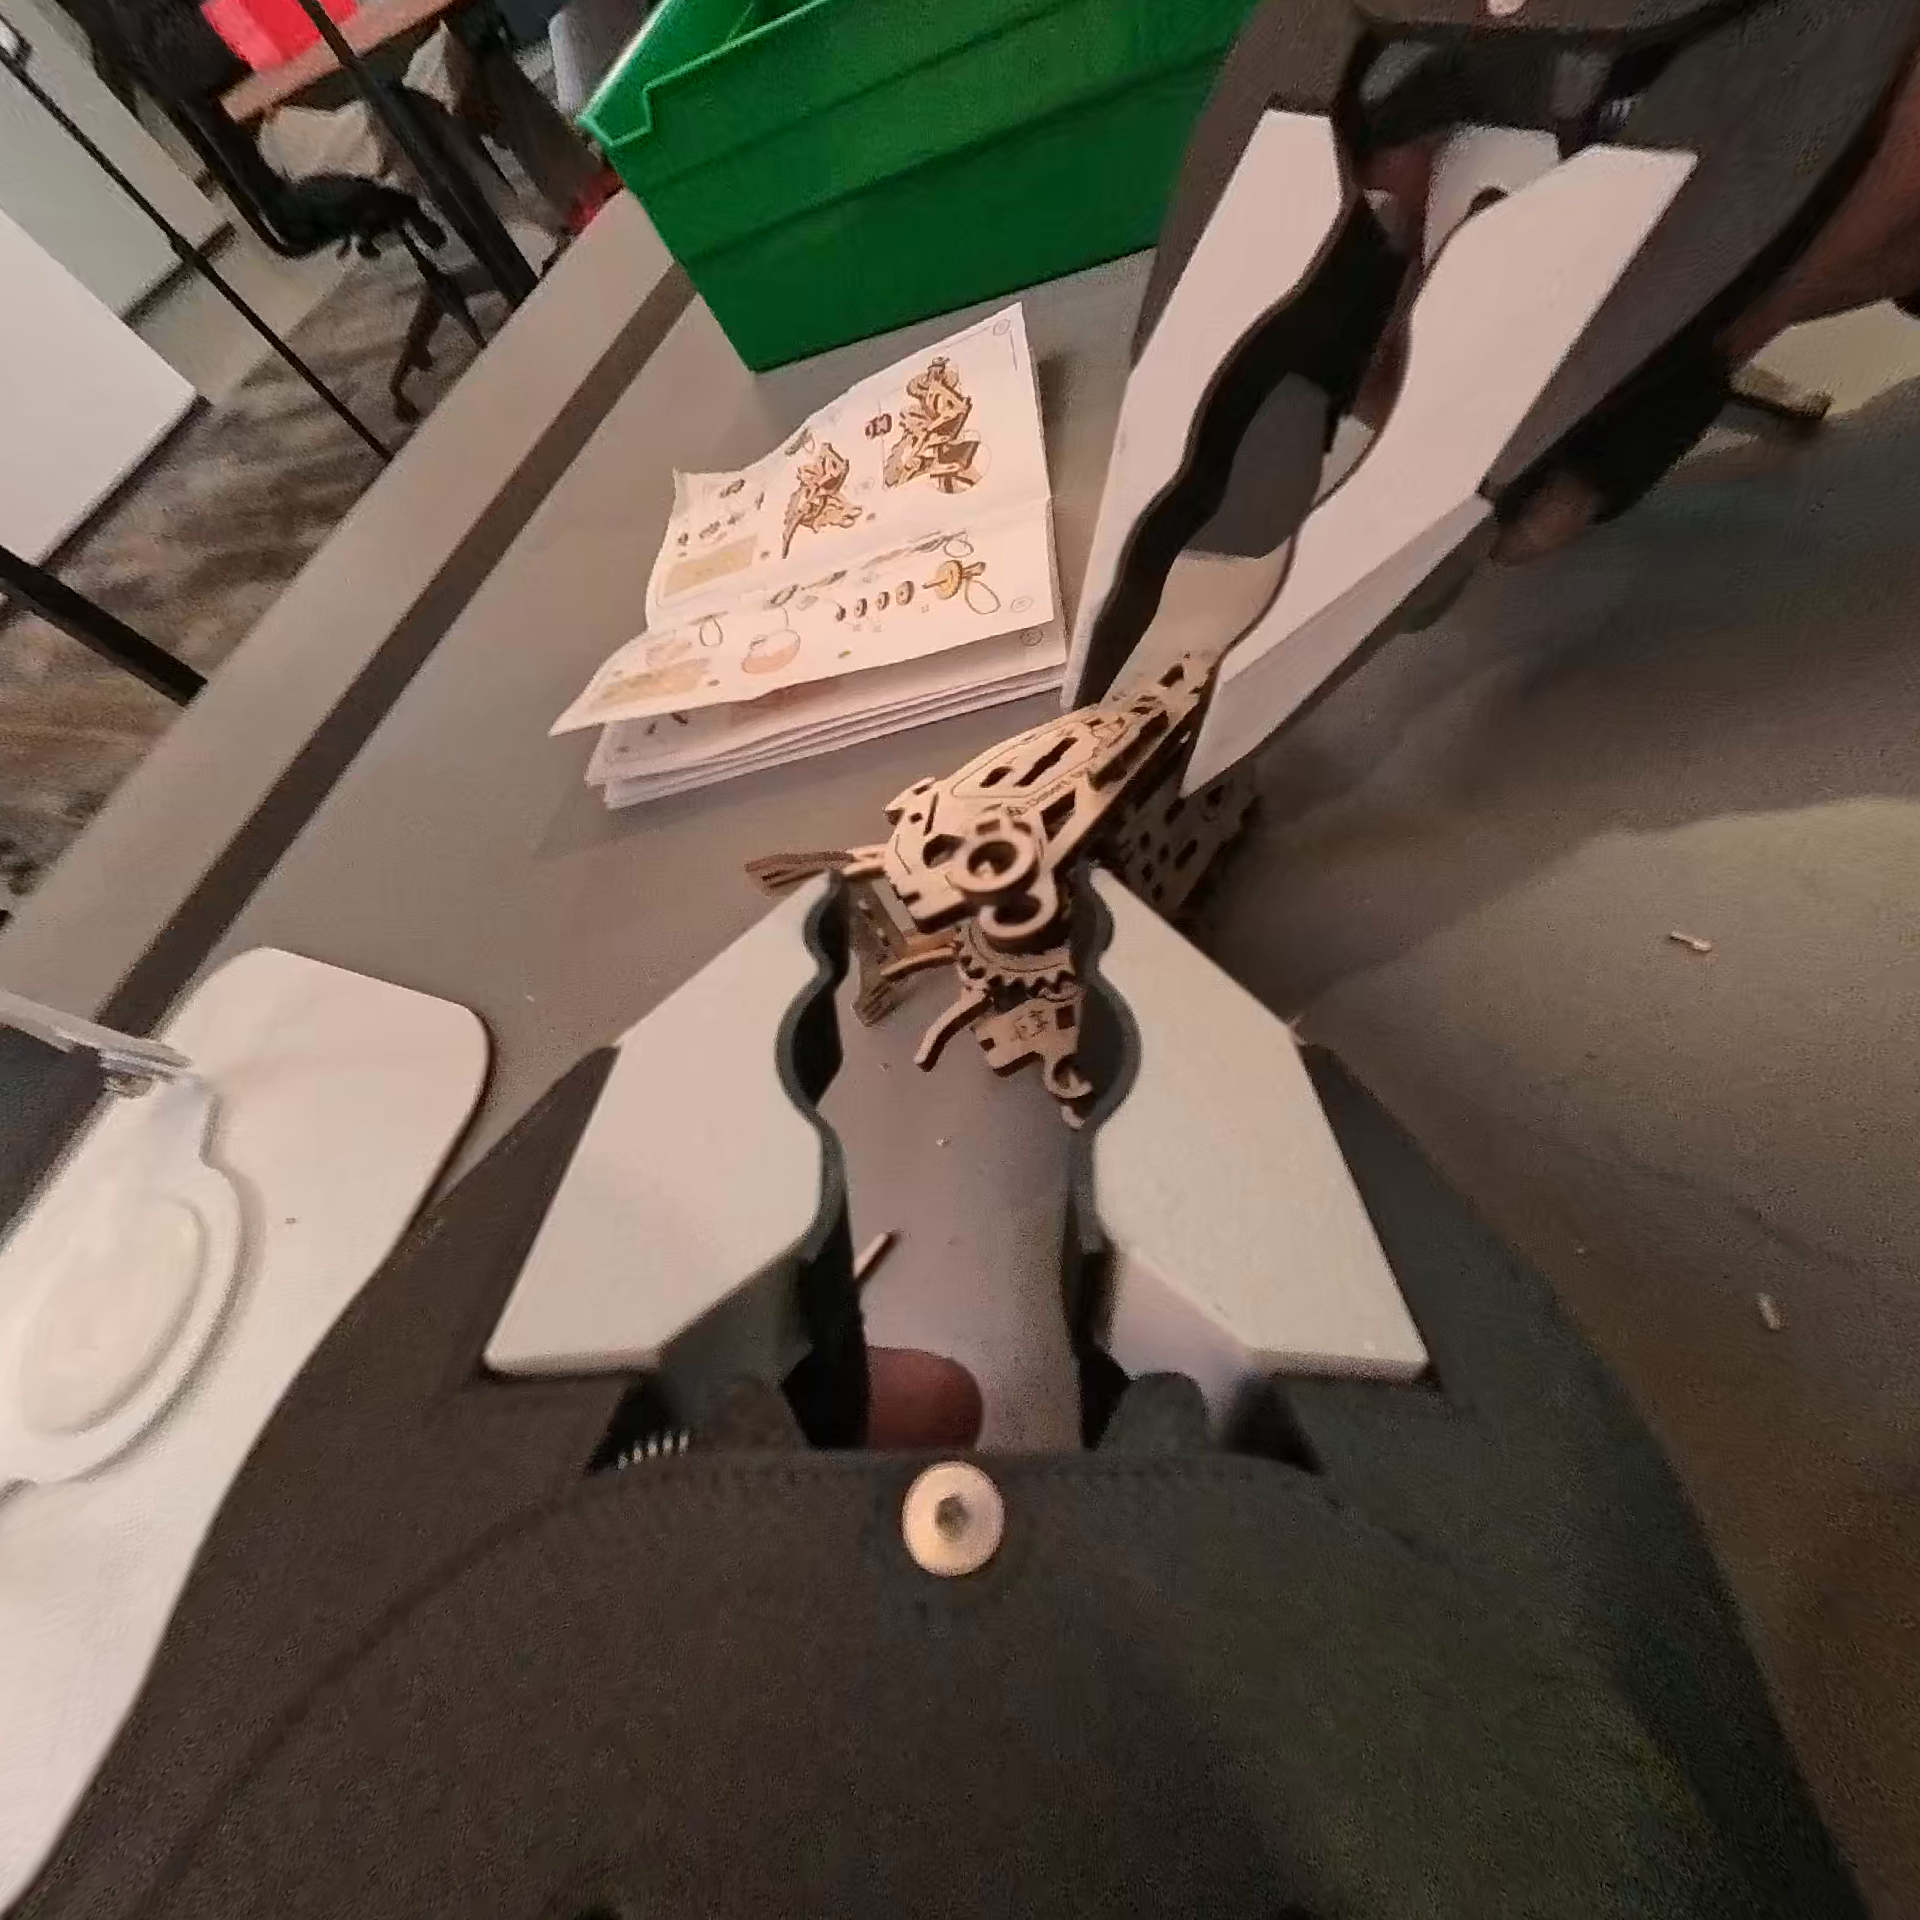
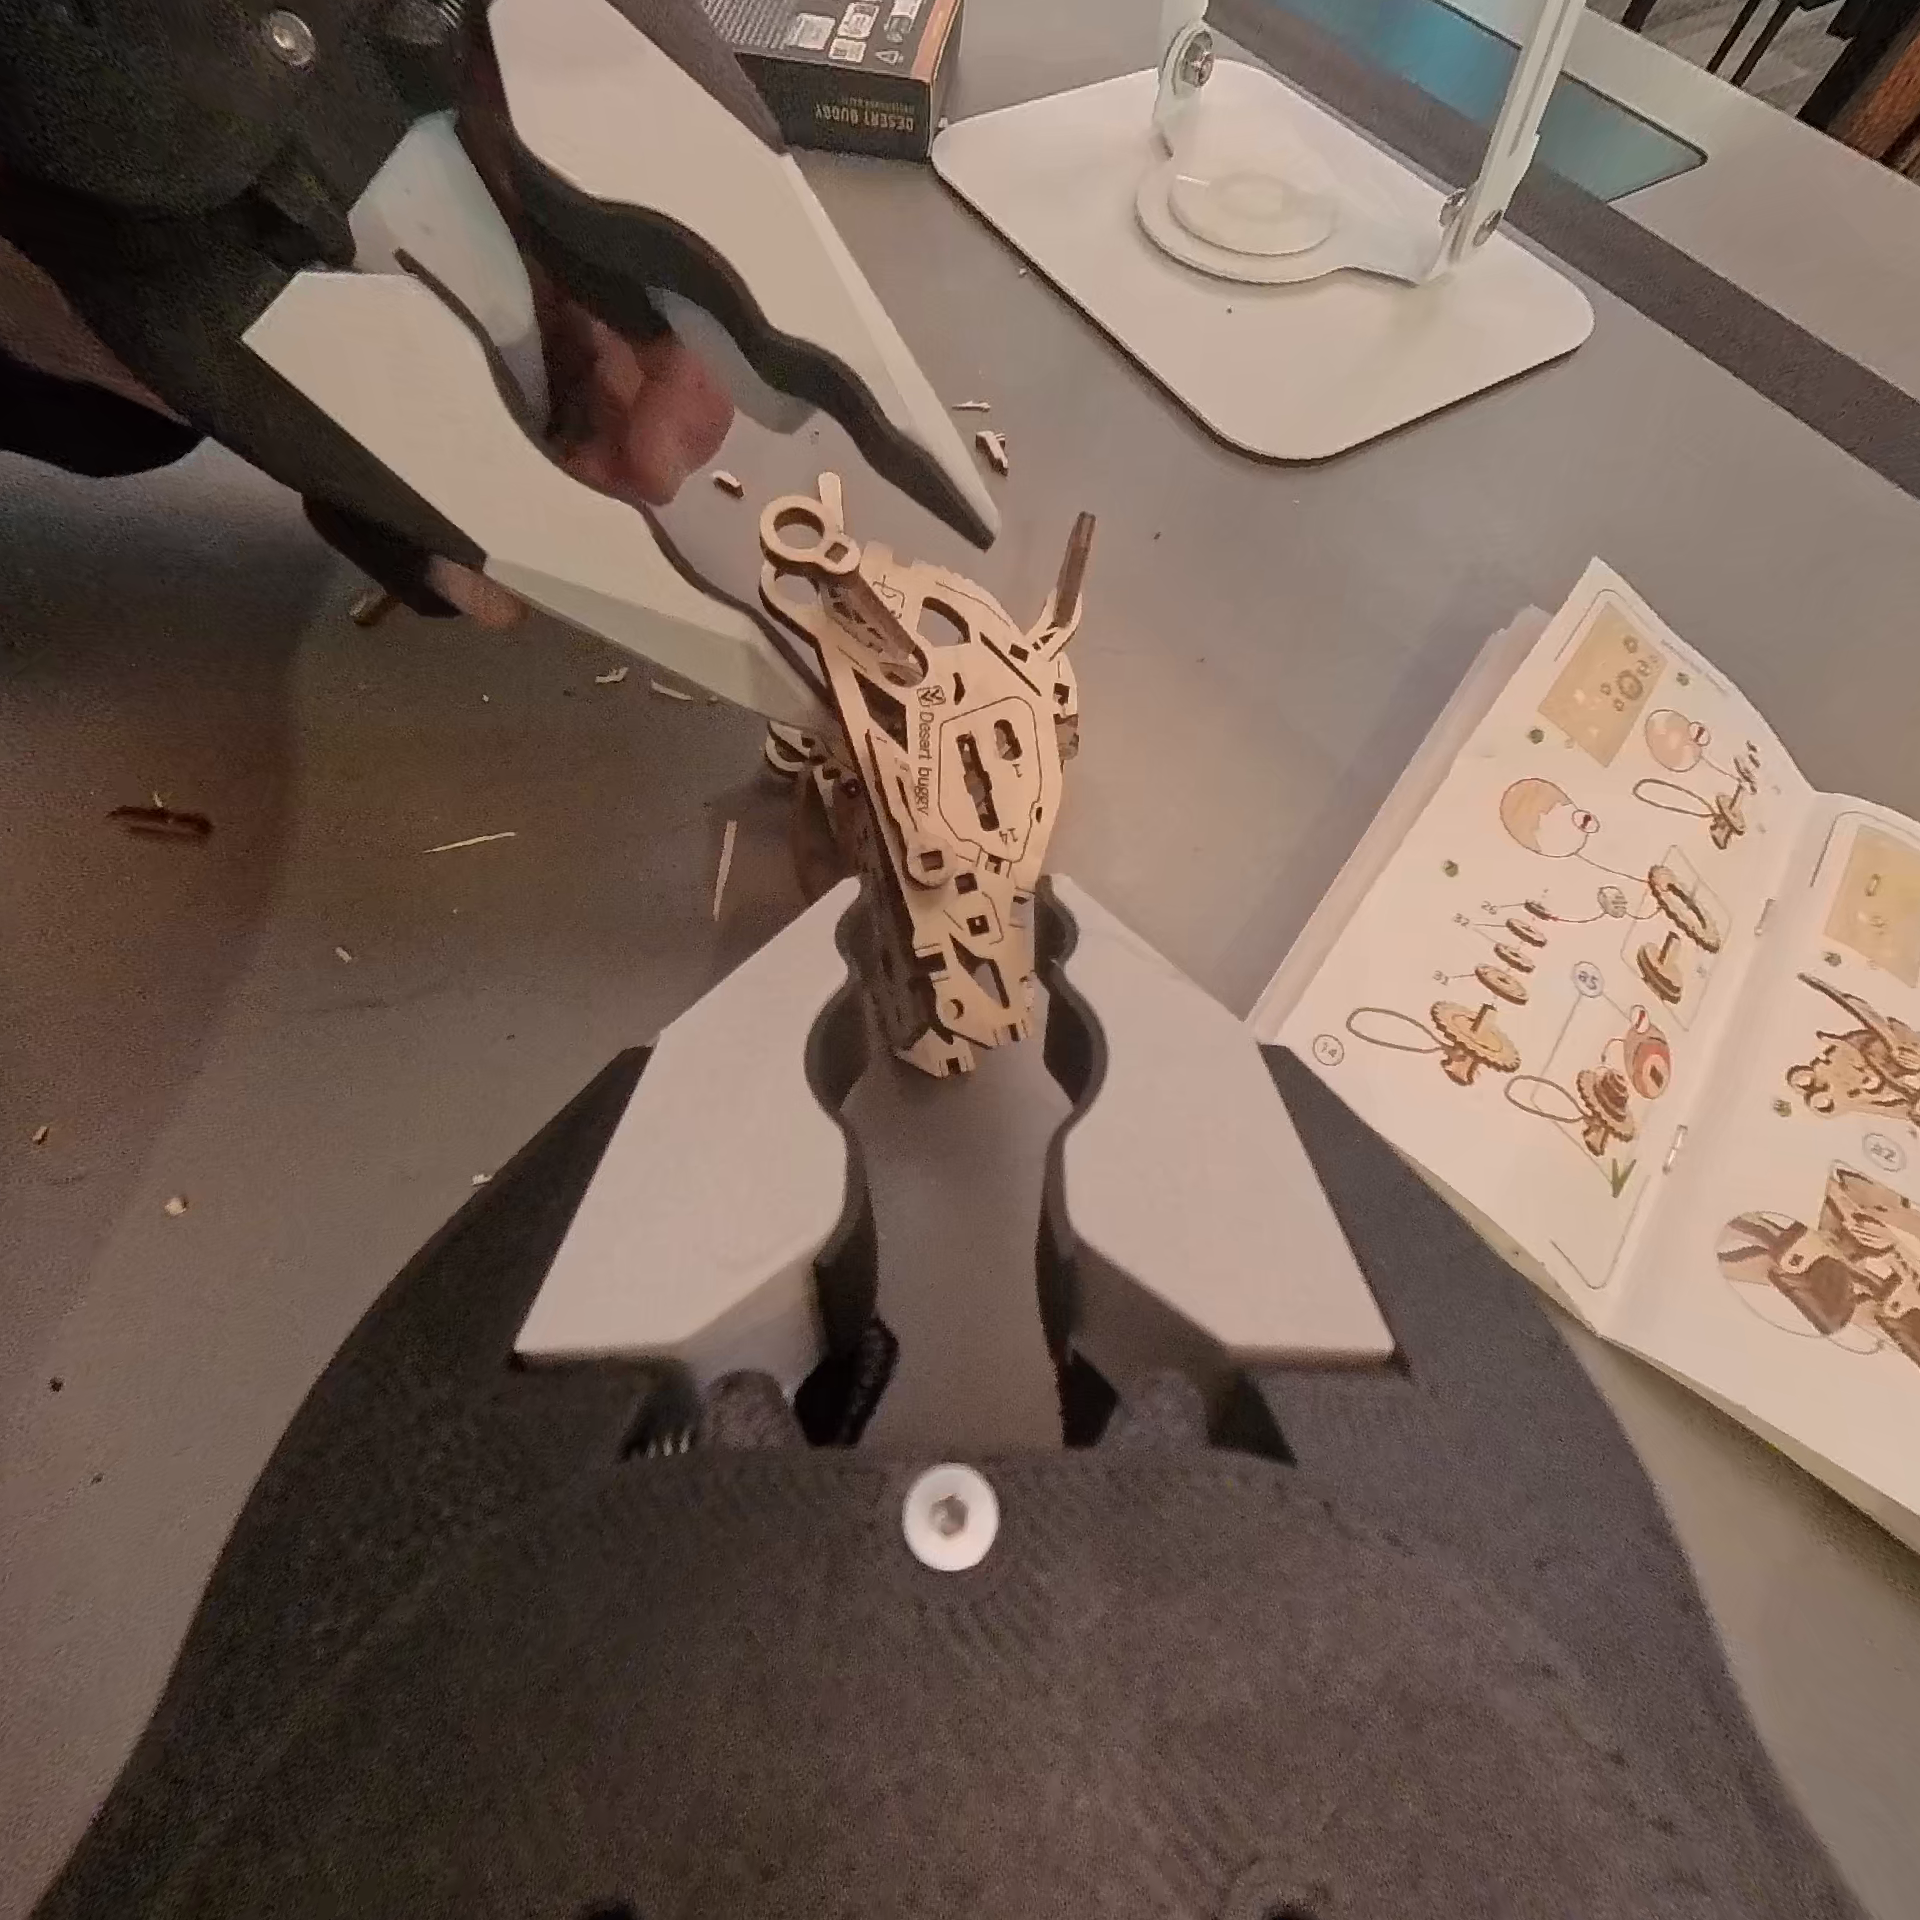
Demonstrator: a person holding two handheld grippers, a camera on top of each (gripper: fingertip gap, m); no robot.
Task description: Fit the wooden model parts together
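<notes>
The wooden model [image 1: 997, 821], a pale laser-cut buggy body with gears, is tilted over the grey table [image 1: 416, 727] between both grippers. My left gripper [image 1: 961, 894] is shut on its near end, with the gear side against the right finger [image 1: 1143, 997]. My right gripper [image 1: 1153, 707] comes in from the upper right and grips the far end. In the right wrist view the model [image 2: 966, 790] stands between the pads of my right gripper [image 2: 951, 925], which press on its lower end. My left gripper [image 2: 878, 613] reaches in from the upper left onto the model's top end.
An open instruction booklet [image 1: 862, 540] lies behind the model and shows at the right in the right wrist view [image 2: 1621, 935]. A green bin [image 1: 935, 187] stands at the back. A white stand base [image 2: 1247, 291], a dark box [image 2: 852, 83] and wood chips [image 2: 468, 842] lie on the table. One gripper's finger ends stand about 5 cm off the other's.
</notes>
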